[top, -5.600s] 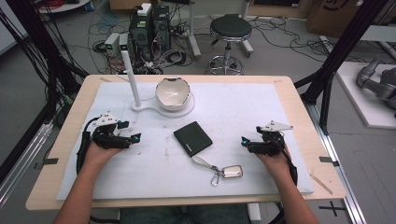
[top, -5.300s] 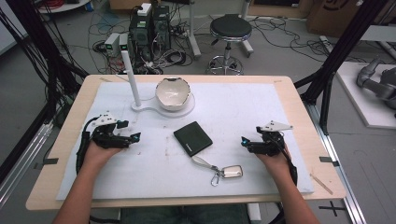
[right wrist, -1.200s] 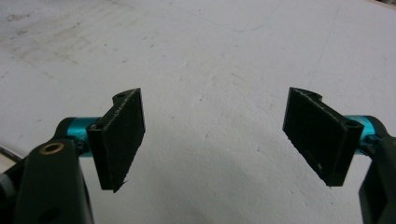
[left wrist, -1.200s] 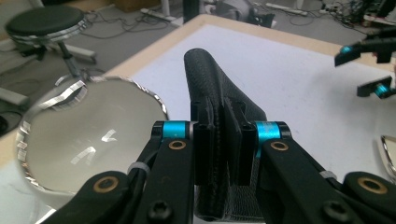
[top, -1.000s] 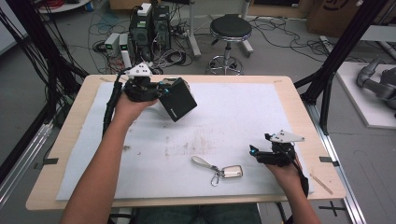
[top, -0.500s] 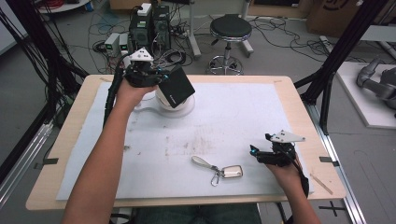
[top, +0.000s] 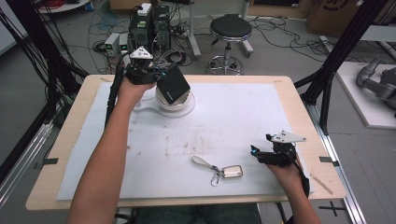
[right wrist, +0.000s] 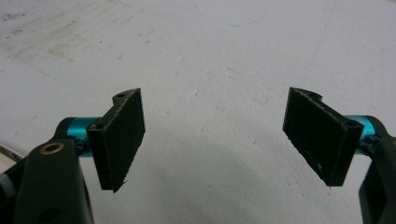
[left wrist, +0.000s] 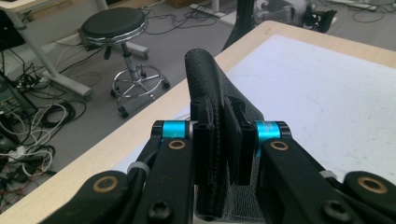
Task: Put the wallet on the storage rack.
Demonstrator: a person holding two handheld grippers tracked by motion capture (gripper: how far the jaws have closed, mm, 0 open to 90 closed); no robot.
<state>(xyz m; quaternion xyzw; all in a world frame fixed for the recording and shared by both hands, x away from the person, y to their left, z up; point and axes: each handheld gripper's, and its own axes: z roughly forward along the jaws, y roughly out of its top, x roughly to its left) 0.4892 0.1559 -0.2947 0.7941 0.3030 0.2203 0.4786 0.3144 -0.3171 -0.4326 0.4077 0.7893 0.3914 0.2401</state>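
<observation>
Over table [top: 299,100], left hand [top: 133,88] holds wallet [top: 173,84] aloft.

Left arm stretched toward table's far left corner, left gripper [top: 156,77] raised above surface, jaws clamped on black wallet [top: 173,84]. Right gripper [top: 259,152] resting low near table's near right corner, jaws wide apart, nothing between.

Lab: floor cables [top: 107,32], computer towers [top: 152,21], stool [top: 229,35].

Right gripper [right wrist: 214,140] jaws spread wide, above stained white mat [right wrist: 224,56]
</observation>
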